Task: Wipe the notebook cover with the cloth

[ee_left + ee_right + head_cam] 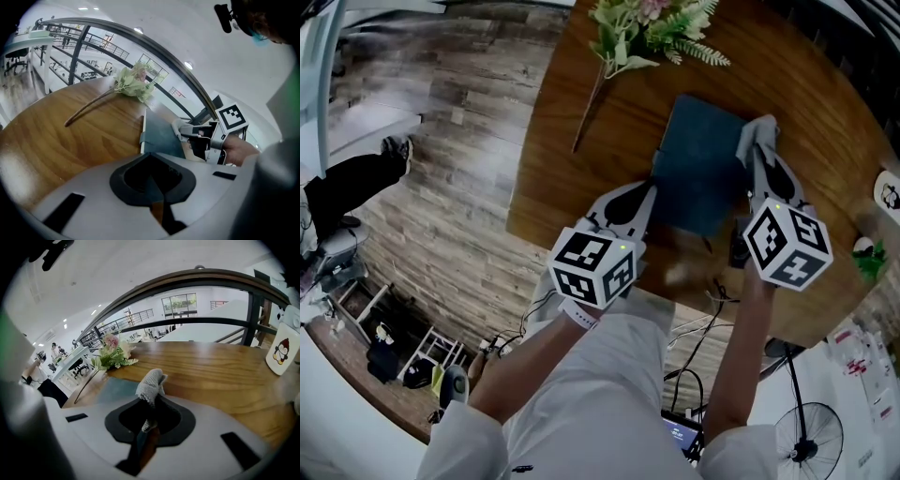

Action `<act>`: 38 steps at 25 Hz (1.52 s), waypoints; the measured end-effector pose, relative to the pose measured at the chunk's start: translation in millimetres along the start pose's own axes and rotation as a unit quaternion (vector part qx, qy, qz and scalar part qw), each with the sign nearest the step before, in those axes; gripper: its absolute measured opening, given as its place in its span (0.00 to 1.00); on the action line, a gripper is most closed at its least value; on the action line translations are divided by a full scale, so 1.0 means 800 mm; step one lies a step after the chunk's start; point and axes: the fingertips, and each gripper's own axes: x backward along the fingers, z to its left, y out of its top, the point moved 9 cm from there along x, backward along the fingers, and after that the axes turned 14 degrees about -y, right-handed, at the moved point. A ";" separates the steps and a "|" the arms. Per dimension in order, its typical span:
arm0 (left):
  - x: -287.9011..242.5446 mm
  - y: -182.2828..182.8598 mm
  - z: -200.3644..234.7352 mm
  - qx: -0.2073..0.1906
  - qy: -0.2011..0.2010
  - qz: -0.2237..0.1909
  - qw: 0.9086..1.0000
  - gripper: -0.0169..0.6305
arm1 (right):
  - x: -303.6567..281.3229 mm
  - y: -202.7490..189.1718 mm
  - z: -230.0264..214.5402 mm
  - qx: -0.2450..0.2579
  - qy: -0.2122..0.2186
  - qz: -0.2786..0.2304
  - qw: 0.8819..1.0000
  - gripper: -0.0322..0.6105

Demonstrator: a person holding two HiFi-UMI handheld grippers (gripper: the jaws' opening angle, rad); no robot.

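Observation:
A dark teal notebook (698, 164) lies flat on the round wooden table (825, 112). My right gripper (757, 155) is shut on a grey knitted cloth (757, 133), which bunches out past the jaws and sits on the notebook's right edge. In the right gripper view the cloth (150, 383) sticks up from the right gripper (149, 399), with the notebook (117, 387) just to its left. My left gripper (649, 192) is shut, and its tips are at the notebook's near left edge. In the left gripper view the notebook (159, 136) lies right ahead of the left gripper (151, 159), with the cloth (180, 125) beyond.
An artificial flower sprig (652, 33) with a long stem lies on the table behind the notebook. A white penguin-print mug (281, 350) stands at the table's right, near a small green item (867, 258). The table edge runs just below the grippers. Cables and a fan (806, 436) are on the floor.

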 end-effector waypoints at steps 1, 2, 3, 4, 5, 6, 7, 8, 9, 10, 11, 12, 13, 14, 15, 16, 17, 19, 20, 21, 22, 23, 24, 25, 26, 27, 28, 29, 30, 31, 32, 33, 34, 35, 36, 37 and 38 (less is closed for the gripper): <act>0.000 0.000 0.000 -0.002 0.000 0.000 1.000 0.05 | 0.000 -0.001 -0.006 -0.002 -0.007 -0.001 1.000 0.11; -0.001 0.000 0.000 -0.003 0.001 0.001 1.000 0.05 | 0.000 -0.003 -0.012 -0.003 -0.014 -0.001 1.000 0.11; -0.001 0.000 0.000 -0.004 0.001 0.002 1.000 0.05 | -0.001 -0.005 -0.017 -0.004 -0.022 0.000 1.000 0.11; -0.001 0.000 0.000 -0.005 0.002 0.002 1.000 0.05 | -0.002 -0.009 -0.021 -0.006 -0.030 0.002 1.000 0.11; -0.001 0.000 0.000 -0.004 0.002 0.002 1.000 0.05 | -0.002 -0.013 -0.026 -0.010 -0.038 0.005 0.999 0.11; -0.001 0.000 0.000 -0.004 0.002 0.002 1.000 0.05 | 0.000 -0.016 -0.030 -0.016 -0.044 0.006 0.999 0.11; -0.001 0.000 0.000 -0.004 0.002 0.002 1.000 0.05 | 0.004 -0.018 -0.033 -0.024 -0.050 0.002 0.998 0.11; -0.002 0.000 0.000 -0.005 0.002 0.002 1.000 0.05 | 0.008 -0.019 -0.035 -0.031 -0.054 -0.005 0.998 0.11; -0.002 0.000 0.000 -0.006 0.002 0.002 1.000 0.05 | 0.014 -0.018 -0.035 -0.036 -0.056 -0.015 0.998 0.11; -0.001 0.000 0.000 -0.007 0.002 0.002 1.000 0.05 | 0.021 -0.016 -0.033 -0.038 -0.056 -0.026 0.997 0.11; -0.001 0.000 0.000 -0.007 0.002 0.001 1.000 0.05 | 0.028 -0.014 -0.028 -0.037 -0.052 -0.036 0.997 0.11; -0.001 0.000 0.000 -0.006 0.002 0.001 1.000 0.05 | 0.035 -0.012 -0.021 -0.033 -0.045 -0.045 0.997 0.11; -0.001 0.000 0.000 -0.006 0.002 0.001 1.000 0.05 | 0.042 -0.011 -0.012 -0.027 -0.036 -0.051 0.998 0.11; -0.001 0.000 0.000 -0.005 0.002 0.001 1.000 0.05 | 0.047 -0.009 -0.002 -0.021 -0.024 -0.054 0.998 0.11; -0.001 0.000 0.000 -0.004 0.002 0.001 1.000 0.05 | 0.052 -0.009 0.009 -0.016 -0.009 -0.056 0.998 0.11; -0.002 0.000 0.001 -0.003 0.001 0.001 1.000 0.05 | 0.056 -0.009 0.021 -0.012 0.006 -0.057 0.998 0.11; -0.002 0.000 0.001 -0.003 0.000 0.001 1.000 0.05 | 0.059 -0.009 0.032 -0.009 0.021 -0.057 0.998 0.11; -0.001 0.000 0.000 -0.001 -0.002 0.001 1.000 0.05 | 0.063 -0.012 0.054 -0.003 0.048 -0.056 0.997 0.11; -0.001 0.000 0.000 0.000 -0.004 0.001 1.000 0.05 | 0.064 -0.014 0.064 -0.001 0.060 -0.055 0.997 0.11; -0.001 0.000 0.000 0.001 -0.005 0.000 1.000 0.05 | 0.065 -0.016 0.073 -0.001 0.070 -0.052 0.996 0.11; -0.001 0.000 0.000 0.001 -0.005 0.000 1.000 0.05 | 0.064 -0.019 0.081 0.000 0.079 -0.049 0.996 0.11; -0.001 0.000 0.001 0.001 -0.006 -0.001 1.000 0.05 | 0.063 -0.022 0.088 0.000 0.088 -0.045 0.995 0.11; -0.001 0.000 0.001 0.002 -0.006 -0.001 1.000 0.05 | 0.062 -0.025 0.095 0.001 0.096 -0.041 0.995 0.11; -0.001 0.000 0.002 0.002 -0.007 -0.001 1.000 0.05 | 0.060 -0.028 0.100 0.004 0.104 -0.037 0.994 0.11; -0.001 0.000 0.002 0.003 -0.008 -0.001 1.000 0.05 | 0.058 -0.030 0.105 0.008 0.112 -0.035 0.993 0.11; -0.001 0.000 0.002 0.003 -0.010 -0.001 1.000 0.05 | 0.055 -0.031 0.109 0.013 0.118 -0.033 0.992 0.11; -0.002 0.000 0.002 0.003 -0.012 0.000 1.000 0.05 | 0.053 -0.031 0.113 0.019 0.123 -0.031 0.992 0.11; -0.002 0.000 0.003 0.002 -0.013 0.001 1.000 0.05 | 0.050 -0.031 0.117 0.026 0.129 -0.030 0.991 0.11; -0.001 0.000 0.003 -0.001 -0.014 0.002 1.000 0.05 | 0.047 -0.031 0.122 0.031 0.135 -0.027 0.990 0.11; -0.001 0.000 0.003 -0.003 -0.013 0.002 1.000 0.05 | 0.044 -0.031 0.126 0.035 0.142 -0.023 0.989 0.11; -0.001 0.000 0.003 -0.005 -0.012 0.002 1.000 0.05 | 0.041 -0.032 0.131 0.039 0.149 -0.017 0.988 0.11; 0.000 0.000 0.003 -0.005 -0.011 0.001 1.000 0.05 | 0.038 -0.033 0.136 0.044 0.152 -0.009 0.987 0.11; 0.000 0.000 0.003 -0.005 -0.011 0.001 1.000 0.05 | 0.035 -0.035 0.139 0.050 0.152 0.000 0.987 0.11; -0.001 -0.001 0.002 -0.005 -0.011 0.001 1.000 0.05 | 0.032 -0.038 0.140 0.058 0.146 0.010 0.987 0.11; -0.001 -0.001 0.002 -0.004 -0.012 0.002 1.000 0.05 | 0.030 -0.041 0.139 0.067 0.138 0.018 0.988 0.11; -0.001 -0.001 0.001 -0.004 -0.013 0.002 1.000 0.05 | 0.029 -0.043 0.137 0.073 0.129 0.025 0.989 0.11; -0.001 0.000 0.002 -0.004 -0.014 0.003 1.000 0.05 | 0.028 -0.045 0.134 0.076 0.124 0.031 0.989 0.11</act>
